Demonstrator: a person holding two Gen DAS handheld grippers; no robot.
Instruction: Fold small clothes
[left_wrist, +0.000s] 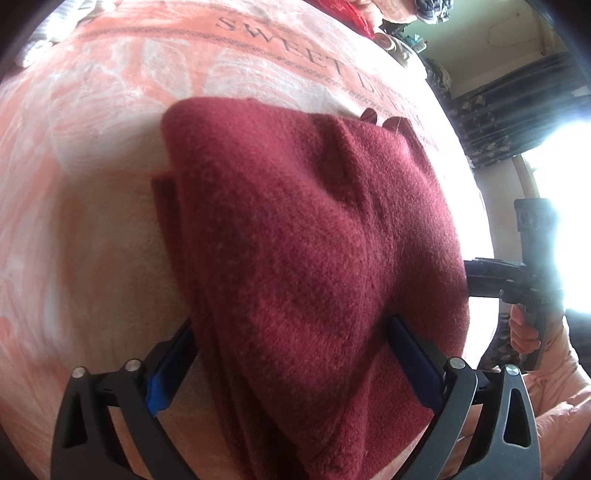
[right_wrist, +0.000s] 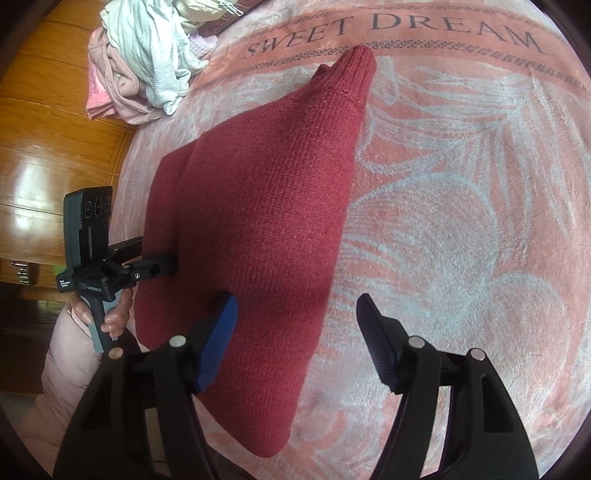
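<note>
Pink and white plush covers the whole working surface, a blanket (right_wrist: 461, 221) printed with the words SWEET DREAM spread over what looks like a bed; on it, toward its left edge as the right wrist view shows it, lies the task's thing, a dark red knitted sweater (right_wrist: 258, 206), already doubled over on itself into a long narrow shape with a ribbed cuff or hem (right_wrist: 356, 70) pointing at the lettering; at least one lengthwise fold seems done, and layered edges show along its side in the left wrist view, so I judge the garment roughly midway, with a crosswise fold or two and a final tidy left to make; beyond it, at the blanket's far corner, a loose pile of pale clothes (right_wrist: 144, 62) waits unfolded, so most of the task as a whole appears to remain; the left gripper (left_wrist: 291, 332) has its blue-padded fingers (left_wrist: 413, 362) spread wide on either side of the near end of the sweater, the cloth bunched between and over them, though whether they pinch it or merely straddle it I cannot tell; the right gripper (right_wrist: 295, 317) hangs released over the sweater's edge, fingers (right_wrist: 221, 332) wide apart, one pad above or on the knit and the other above bare blanket, grasping nothing.
</note>
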